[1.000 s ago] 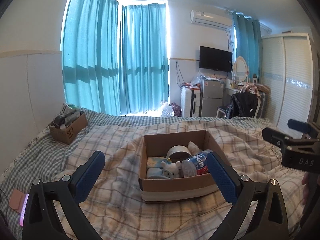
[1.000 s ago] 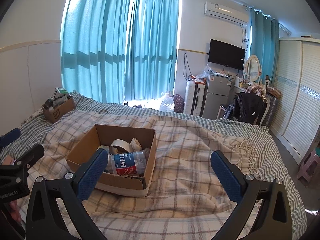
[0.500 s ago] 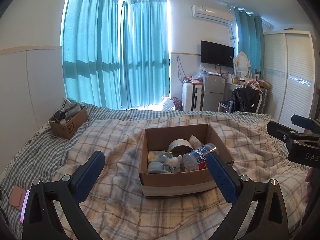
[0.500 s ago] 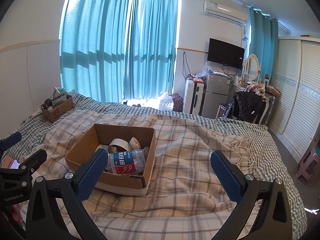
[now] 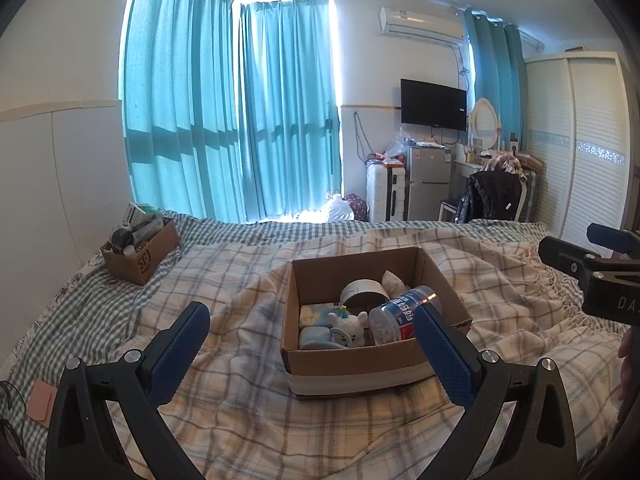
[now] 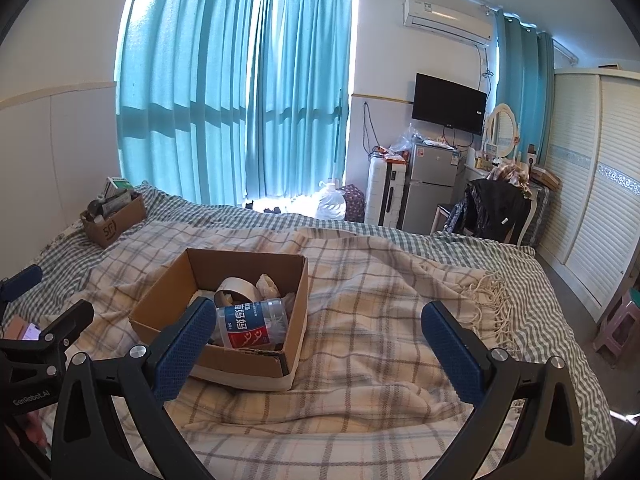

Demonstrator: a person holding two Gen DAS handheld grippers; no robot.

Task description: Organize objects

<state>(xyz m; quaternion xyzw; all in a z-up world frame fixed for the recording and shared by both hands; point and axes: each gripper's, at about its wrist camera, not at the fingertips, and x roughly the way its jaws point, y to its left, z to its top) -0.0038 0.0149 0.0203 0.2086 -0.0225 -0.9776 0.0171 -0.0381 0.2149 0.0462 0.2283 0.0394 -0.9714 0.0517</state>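
The cardboard box (image 5: 356, 364) sat open on the plaid blanket (image 5: 240, 280) that covered the bed (image 6: 532, 280), holding the things to be sorted. It lay ahead of the left gripper (image 5: 310, 348), framed between that gripper's two blue pads, which stood wide apart and held nothing. From the right wrist view the same cardboard box (image 6: 248, 364) lay ahead and to the left of the right gripper (image 6: 320, 344), whose left pad overlapped its near corner in the picture; this gripper too was spread wide and empty. A second, smaller box (image 5: 144, 256) stood well apart near the far left edge of the bed, filled with odds and ends. Inside the main box a plastic bottle (image 5: 396, 316) with a blue and red label lay on its side against the right wall. Behind it leaned a roll of tape (image 5: 362, 294), with a crumpled white wad (image 5: 394, 280) just beside it. Toward the left of the box a small white toy figure (image 5: 348, 328) rested next to a pale blue folded cloth (image 5: 316, 338).
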